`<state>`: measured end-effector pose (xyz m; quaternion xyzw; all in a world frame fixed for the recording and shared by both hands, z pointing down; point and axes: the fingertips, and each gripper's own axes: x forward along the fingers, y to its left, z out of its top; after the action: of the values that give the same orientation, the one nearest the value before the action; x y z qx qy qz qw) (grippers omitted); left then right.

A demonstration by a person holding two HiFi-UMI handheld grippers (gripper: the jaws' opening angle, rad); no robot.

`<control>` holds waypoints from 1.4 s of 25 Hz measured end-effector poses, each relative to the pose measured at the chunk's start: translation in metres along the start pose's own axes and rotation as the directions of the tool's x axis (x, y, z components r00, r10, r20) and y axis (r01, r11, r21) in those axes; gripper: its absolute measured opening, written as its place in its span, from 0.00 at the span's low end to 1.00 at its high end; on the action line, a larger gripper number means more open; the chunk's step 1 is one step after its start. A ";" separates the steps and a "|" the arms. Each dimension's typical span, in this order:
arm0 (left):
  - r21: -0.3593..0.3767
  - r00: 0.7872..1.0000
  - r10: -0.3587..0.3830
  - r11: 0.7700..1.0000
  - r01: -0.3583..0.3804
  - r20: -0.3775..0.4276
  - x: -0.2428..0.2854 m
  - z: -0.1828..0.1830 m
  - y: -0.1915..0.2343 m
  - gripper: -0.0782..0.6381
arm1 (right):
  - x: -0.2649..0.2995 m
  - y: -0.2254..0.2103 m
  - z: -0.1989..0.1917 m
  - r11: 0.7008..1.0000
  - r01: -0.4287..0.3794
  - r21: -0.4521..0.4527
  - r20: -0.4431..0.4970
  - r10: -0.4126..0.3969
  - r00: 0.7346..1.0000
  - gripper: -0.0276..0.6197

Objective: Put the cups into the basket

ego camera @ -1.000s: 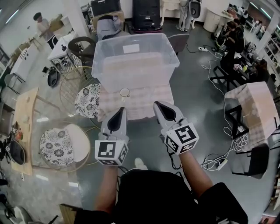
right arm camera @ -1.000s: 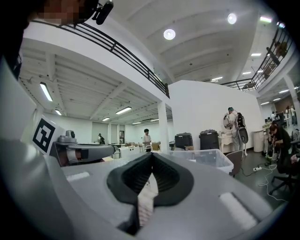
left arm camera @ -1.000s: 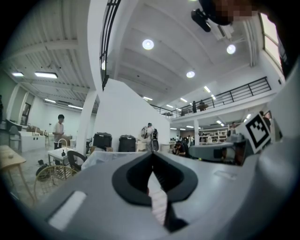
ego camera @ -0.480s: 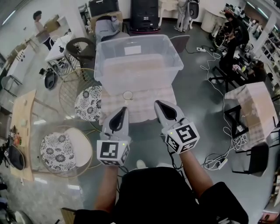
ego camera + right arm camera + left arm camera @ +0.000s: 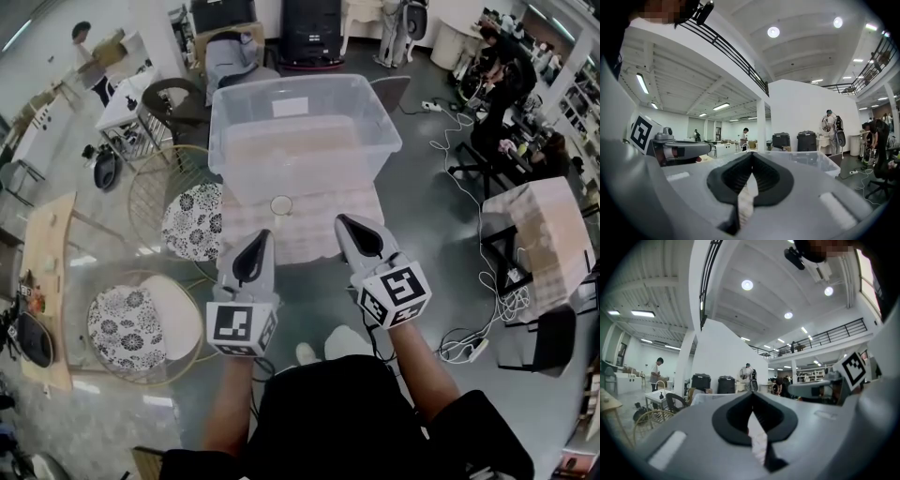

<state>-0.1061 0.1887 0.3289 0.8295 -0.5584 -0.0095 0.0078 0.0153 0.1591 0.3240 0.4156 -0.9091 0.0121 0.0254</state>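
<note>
Pointing level and side by side, the left gripper and the right gripper are both clenched on nothing: in each gripper view the dark pads meet at the tips, with only a sliver of checked cloth showing through the gap lower down.

In the head view their tips overlap the near strip of the surface, a small cloth-covered stand. One cup stands upright on that strip, open mouth up. It is between the two gripper tips and a little beyond them, touching neither.

Just behind the cup rises the near wall of the basket, a clear plastic bin with a wide open top. The bin takes up the whole far part of the surface, and its rim overhangs the cloth on both sides. Only the narrow band where the cup sits is left bare.

A wire chair with a floral cushion sits close against the left edge of the surface, and a second cushioned chair stands nearer the person. To the right, the grey floor lies open up to a run of white cables.
</note>
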 end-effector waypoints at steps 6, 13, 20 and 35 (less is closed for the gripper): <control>-0.017 1.000 0.004 1.000 -0.004 -0.008 0.004 -0.010 0.009 0.12 | 0.010 -0.001 -0.003 1.000 0.001 -0.024 -0.007 -0.001 1.000 0.05; 0.006 1.000 -0.010 1.000 0.010 -0.005 0.024 -0.006 0.007 0.12 | 0.018 -0.020 0.001 1.000 0.016 -0.011 0.020 -0.016 1.000 0.05; 0.010 1.000 -0.018 1.000 0.018 -0.004 0.054 -0.005 0.007 0.12 | 0.031 -0.043 0.003 1.000 0.020 -0.001 0.035 -0.020 0.999 0.05; 0.031 0.999 -0.025 0.999 0.026 -0.046 0.133 -0.023 0.016 0.12 | 0.079 -0.107 -0.009 1.000 0.020 0.015 0.000 -0.020 1.000 0.05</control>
<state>-0.0700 0.0599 0.3512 0.8365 -0.5476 0.0182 0.0073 0.0453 0.0297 0.3375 0.4249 -0.9048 0.0187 0.0222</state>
